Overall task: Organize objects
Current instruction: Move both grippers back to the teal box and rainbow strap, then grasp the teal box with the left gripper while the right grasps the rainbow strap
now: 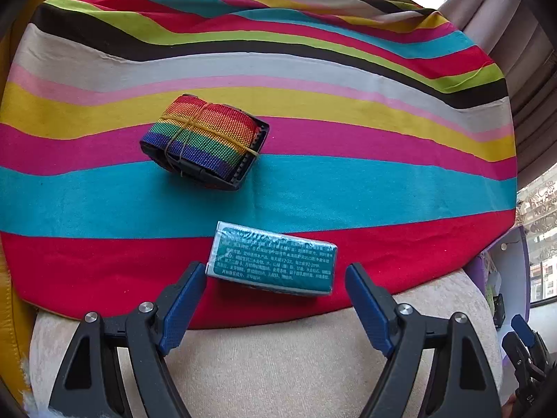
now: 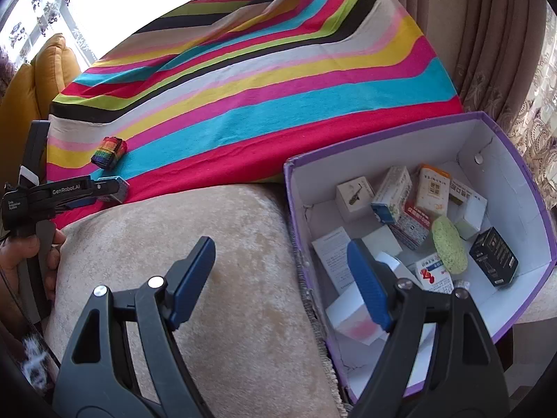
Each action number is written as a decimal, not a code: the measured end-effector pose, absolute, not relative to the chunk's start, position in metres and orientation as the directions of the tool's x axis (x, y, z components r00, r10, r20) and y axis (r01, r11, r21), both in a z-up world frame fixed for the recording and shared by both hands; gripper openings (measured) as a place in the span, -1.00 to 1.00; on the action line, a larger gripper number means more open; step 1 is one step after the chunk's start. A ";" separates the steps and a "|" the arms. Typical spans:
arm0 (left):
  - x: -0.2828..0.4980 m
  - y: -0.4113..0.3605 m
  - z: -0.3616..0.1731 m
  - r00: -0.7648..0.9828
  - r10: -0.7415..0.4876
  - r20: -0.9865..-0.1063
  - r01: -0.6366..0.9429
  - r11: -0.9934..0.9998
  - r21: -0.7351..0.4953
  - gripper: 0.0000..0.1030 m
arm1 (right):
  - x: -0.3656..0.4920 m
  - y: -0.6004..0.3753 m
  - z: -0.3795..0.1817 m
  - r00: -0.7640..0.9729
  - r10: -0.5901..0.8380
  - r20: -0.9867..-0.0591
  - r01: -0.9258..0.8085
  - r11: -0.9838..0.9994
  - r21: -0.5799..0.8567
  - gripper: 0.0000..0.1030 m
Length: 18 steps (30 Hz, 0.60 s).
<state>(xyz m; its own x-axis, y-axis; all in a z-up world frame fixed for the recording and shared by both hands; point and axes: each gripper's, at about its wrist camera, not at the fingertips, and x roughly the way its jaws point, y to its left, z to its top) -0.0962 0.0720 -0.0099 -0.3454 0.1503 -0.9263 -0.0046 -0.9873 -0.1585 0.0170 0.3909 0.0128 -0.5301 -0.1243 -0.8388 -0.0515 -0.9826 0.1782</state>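
I judge the step in hand to be picking up the teal box (image 1: 272,262), so I want my left gripper (image 1: 275,275) square to its long sides, both pads level before closing, gripping mid-body so it cannot pivot. The fingers (image 1: 184,299) stand wide apart, holding nothing; the box lies between the tips and just ahead, the left pad nearly at its corner, though I cannot tell if it touches. The rainbow strap roll (image 1: 205,146) sits farther ahead. My right gripper (image 2: 282,278) hovers wide open and empty, its right finger over the purple-edged box (image 2: 383,142).
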 end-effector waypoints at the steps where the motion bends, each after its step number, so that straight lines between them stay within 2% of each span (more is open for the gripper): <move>1: -0.097 0.071 -0.010 -0.345 0.157 -0.925 -0.008 -0.986 -0.165 0.60 | 0.016 0.389 0.013 -0.530 -0.125 -0.839 -0.048 -0.983 0.177 0.57; 7: -0.101 0.073 -0.013 -0.322 0.159 -0.933 -0.061 -0.987 -0.147 0.60 | 0.008 0.374 0.015 -0.529 -0.129 -0.839 -0.020 -0.986 0.164 0.57; 9: -0.100 0.075 -0.013 -0.327 0.146 -0.934 -0.081 -0.989 -0.127 0.45 | 0.005 0.369 0.016 -0.528 -0.128 -0.839 -0.011 -0.987 0.157 0.57; 11: -0.099 0.076 -0.011 -0.336 0.146 -0.930 -0.091 -0.988 -0.122 0.45 | 0.001 0.363 0.016 -0.528 -0.127 -0.840 0.001 -0.989 0.148 0.57; 18: -0.089 0.044 -0.001 -0.394 0.165 -0.904 -0.010 -0.984 -0.175 0.45 | -0.018 0.326 0.018 -0.526 -0.131 -0.840 0.074 -0.991 0.108 0.57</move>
